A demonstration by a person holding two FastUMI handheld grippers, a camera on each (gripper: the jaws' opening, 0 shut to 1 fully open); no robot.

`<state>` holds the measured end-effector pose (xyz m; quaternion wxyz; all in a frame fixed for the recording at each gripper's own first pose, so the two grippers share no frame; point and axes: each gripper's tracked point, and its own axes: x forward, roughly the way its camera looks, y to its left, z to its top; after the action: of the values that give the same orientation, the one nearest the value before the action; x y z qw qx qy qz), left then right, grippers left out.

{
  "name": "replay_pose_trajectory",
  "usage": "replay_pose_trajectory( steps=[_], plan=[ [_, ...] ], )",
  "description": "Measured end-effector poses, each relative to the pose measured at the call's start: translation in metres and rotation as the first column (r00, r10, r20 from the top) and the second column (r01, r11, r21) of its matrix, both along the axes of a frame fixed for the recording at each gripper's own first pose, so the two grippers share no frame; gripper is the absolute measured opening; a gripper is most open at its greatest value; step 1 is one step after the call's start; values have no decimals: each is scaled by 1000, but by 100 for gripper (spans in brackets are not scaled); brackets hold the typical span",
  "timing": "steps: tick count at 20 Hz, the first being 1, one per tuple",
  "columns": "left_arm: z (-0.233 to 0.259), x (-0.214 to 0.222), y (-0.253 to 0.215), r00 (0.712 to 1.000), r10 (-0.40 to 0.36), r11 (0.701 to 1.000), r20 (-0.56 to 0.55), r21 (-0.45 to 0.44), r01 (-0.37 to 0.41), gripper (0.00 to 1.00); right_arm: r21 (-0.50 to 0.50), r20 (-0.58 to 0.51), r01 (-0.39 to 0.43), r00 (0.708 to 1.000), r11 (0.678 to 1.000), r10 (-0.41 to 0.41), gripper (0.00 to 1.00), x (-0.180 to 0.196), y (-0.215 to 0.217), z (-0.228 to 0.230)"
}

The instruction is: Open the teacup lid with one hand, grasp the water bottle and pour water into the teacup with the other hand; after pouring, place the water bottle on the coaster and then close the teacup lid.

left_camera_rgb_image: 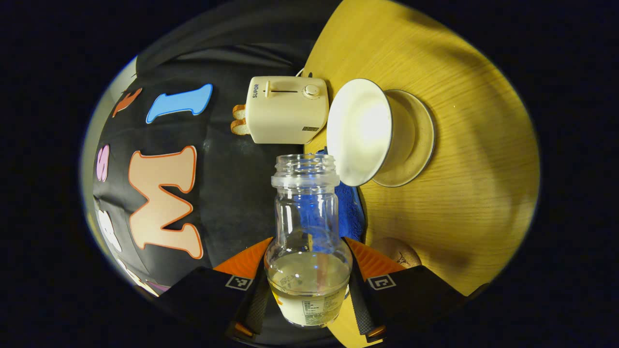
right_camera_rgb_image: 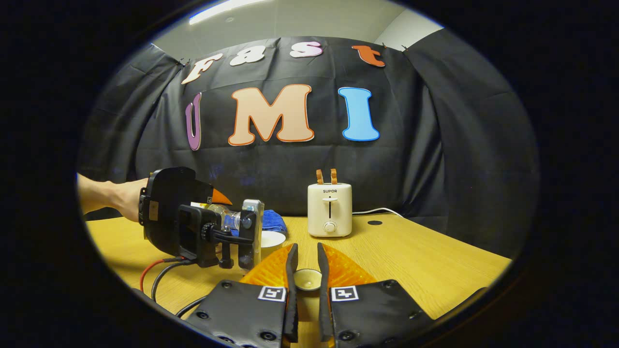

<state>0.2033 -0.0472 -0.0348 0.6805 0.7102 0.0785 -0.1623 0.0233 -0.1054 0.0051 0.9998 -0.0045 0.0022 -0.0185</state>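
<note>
Lid (right_camera_rgb_image: 307,279) off & pinched in right gripper (right_camera_rgb_image: 307,263), left gripper (left_camera_rgb_image: 307,285) clamps tilted water bottle (left_camera_rgb_image: 306,232) by teacup (left_camera_rgb_image: 360,133); pour underway, coaster + re-lid left.

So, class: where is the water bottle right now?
In the left gripper view the water bottle sits clamped between that gripper's fingers, tipped with its mouth beside the teacup.

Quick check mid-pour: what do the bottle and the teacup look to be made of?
The water bottle looks like clear glass or hard plastic, I cannot tell which: see-through walls, bright highlights, threaded neck. The teacup looks like glazed white ceramic: smooth glossy inside with a thin dark rim, on a matching saucer.
</note>
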Motion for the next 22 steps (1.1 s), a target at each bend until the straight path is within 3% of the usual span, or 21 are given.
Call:
replay_pose_trajectory(
  steps=[7, 16, 22],
  plan=[
    [0, 1, 2, 1000, 2, 994, -29, 113, 1, 70, 0, 2, 13, 1000, 1000, -13, 18, -3, -5, 1],
    [4, 2, 8, 1000, 3, 978, -28, 210, 3, 71, 0, 3, 14, 1000, 1000, -14, 22, -4, -5, 1],
    [11, 4, 7, 1000, -12, 966, -14, 260, 15, 71, 0, 3, 13, 1000, 1000, -13, 18, -2, -5, 1]
  ],
)
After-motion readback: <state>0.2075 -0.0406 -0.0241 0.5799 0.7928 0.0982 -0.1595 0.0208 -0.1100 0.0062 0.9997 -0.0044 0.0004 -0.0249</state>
